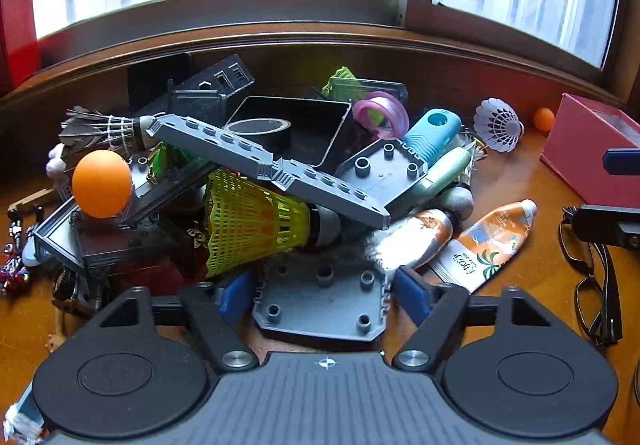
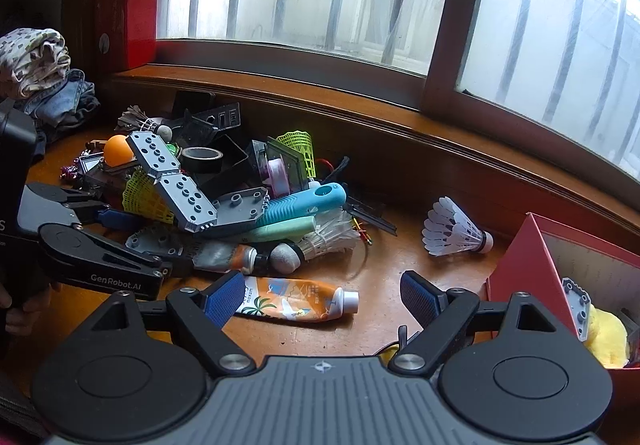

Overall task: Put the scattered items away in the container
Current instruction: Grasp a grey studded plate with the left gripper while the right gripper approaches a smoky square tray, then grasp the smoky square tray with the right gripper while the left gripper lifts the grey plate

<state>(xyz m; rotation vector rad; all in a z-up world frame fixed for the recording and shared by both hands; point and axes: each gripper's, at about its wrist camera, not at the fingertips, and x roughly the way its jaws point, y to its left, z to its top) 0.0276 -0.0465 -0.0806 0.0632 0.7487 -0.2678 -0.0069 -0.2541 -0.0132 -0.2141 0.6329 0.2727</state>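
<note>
A pile of scattered items lies on the wooden table below the window. My left gripper [image 1: 320, 293] is open, its jaws on either side of a grey studded plate [image 1: 320, 305] at the pile's near edge; it also shows in the right wrist view [image 2: 132, 233]. Behind it lie a yellow-green shuttlecock [image 1: 256, 223], a long grey studded bar [image 1: 268, 169], an orange ball [image 1: 102, 183] and an orange tube [image 1: 490, 243]. My right gripper [image 2: 320, 295] is open and empty above the orange tube [image 2: 294, 301]. The red box [image 2: 536, 269] stands at the right. A white shuttlecock [image 2: 456, 233] lies apart.
A black tray with a tape roll [image 1: 260, 129], a blue handle [image 1: 434, 135] and a pink ring [image 1: 382, 113] top the pile. Glasses [image 1: 592, 285] lie at the right. A small orange ball [image 1: 543, 119] sits by the red box. Folded clothes [image 2: 40, 77] lie at the left.
</note>
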